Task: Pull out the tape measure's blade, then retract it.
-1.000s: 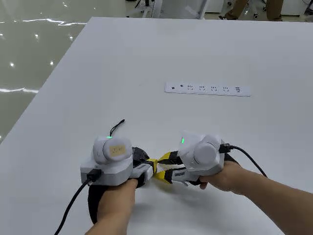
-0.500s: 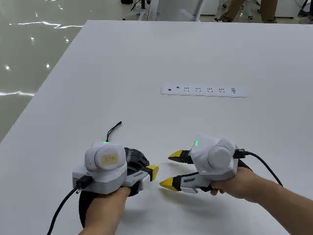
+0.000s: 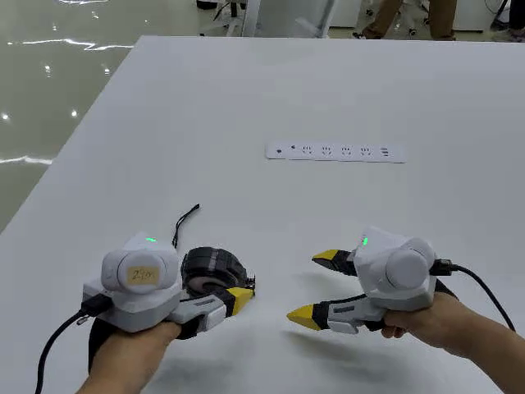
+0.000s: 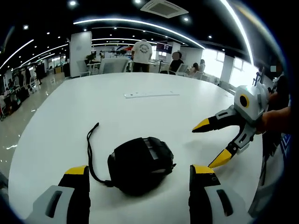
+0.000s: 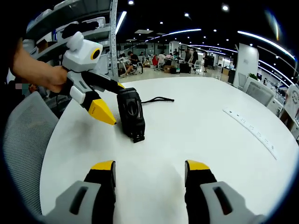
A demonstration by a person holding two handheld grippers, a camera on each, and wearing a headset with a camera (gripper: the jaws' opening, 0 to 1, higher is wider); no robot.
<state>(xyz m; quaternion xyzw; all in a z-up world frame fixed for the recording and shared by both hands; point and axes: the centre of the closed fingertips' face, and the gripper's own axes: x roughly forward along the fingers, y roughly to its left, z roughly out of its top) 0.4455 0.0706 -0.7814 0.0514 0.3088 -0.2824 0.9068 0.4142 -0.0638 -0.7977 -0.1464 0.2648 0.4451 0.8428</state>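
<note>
The tape measure [image 3: 212, 271] sits close to the near edge of the white desk [image 3: 246, 98], toward its left edge. It is a compact black case with rounded corners and a ribbed, rubbery-looking back. In the head view one duller, greyish round face is turned toward the left gripper [image 4: 138, 171]. In the right gripper view the case looks taller than it is wide, with an oval recess on the side facing that camera and a small nub at its lower corner that is too small to make out. A thin black wrist strap [image 3: 184, 220] runs from the case across the desk toward the left edge and ends in a small loop. The left gripper's yellow-tipped jaws are spread wide, one on either side of the case. In its own view the case lies between them and just ahead of the tips. Whether either jaw touches the case cannot be told. The right gripper [image 3: 310, 286] is held over the near edge to the right of the tape measure and apart from it. Its jaws are also spread and hold nothing, and they point back toward the case. A white power strip [image 3: 335, 152] lies flat nearer the middle of the desk, well apart from both grippers.
</note>
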